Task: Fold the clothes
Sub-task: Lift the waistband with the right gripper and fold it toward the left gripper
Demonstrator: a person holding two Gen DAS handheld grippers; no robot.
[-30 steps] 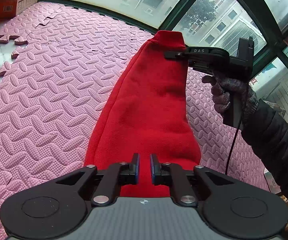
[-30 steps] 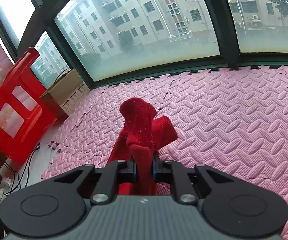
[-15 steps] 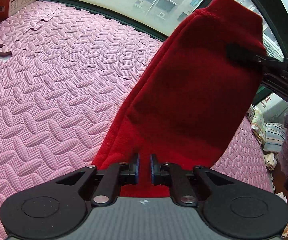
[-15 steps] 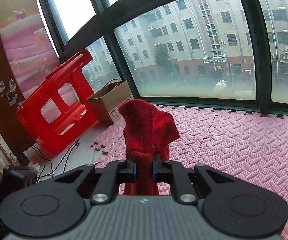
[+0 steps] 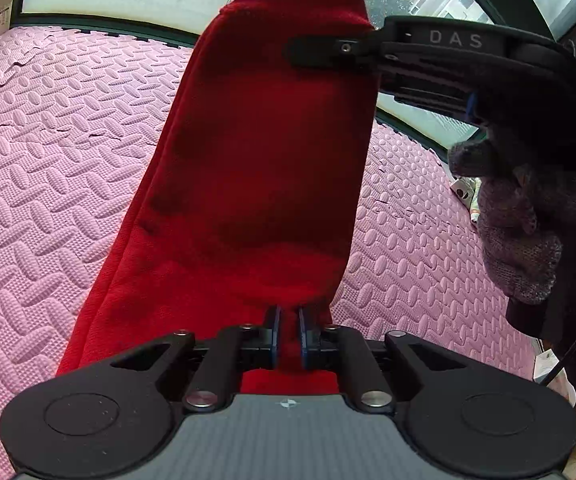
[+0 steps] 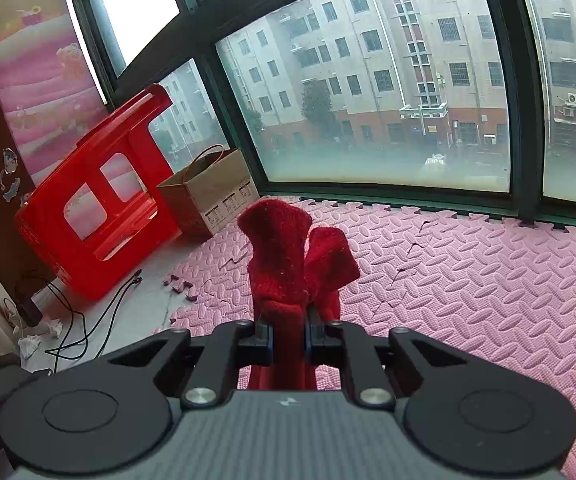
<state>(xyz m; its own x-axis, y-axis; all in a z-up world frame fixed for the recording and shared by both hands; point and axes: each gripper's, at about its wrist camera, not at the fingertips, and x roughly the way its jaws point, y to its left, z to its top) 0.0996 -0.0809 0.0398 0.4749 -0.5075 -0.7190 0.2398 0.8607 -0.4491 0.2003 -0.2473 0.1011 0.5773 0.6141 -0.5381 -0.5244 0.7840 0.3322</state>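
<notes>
A red fleece garment (image 5: 255, 168) hangs stretched in the air between my two grippers, above the pink foam mat (image 5: 47, 152). My left gripper (image 5: 288, 326) is shut on its near edge. My right gripper (image 5: 320, 50) comes in from the right, held by a gloved hand (image 5: 516, 236), and is shut on the garment's far ribbed end. In the right wrist view my right gripper (image 6: 289, 332) pinches a bunched red ribbed end (image 6: 288, 256) that sticks up between the fingers.
A red plastic stool (image 6: 91, 196) lies tipped at the left by the window. A cardboard box (image 6: 211, 192) stands beside it. Black cables (image 6: 79, 320) trail on the bare floor at the mat's left edge. Loose clothes (image 5: 468, 196) lie at the far right.
Both grippers have lifted the garment higher off the mat. The right gripper has come closer to the left one and tilted up toward the window.
</notes>
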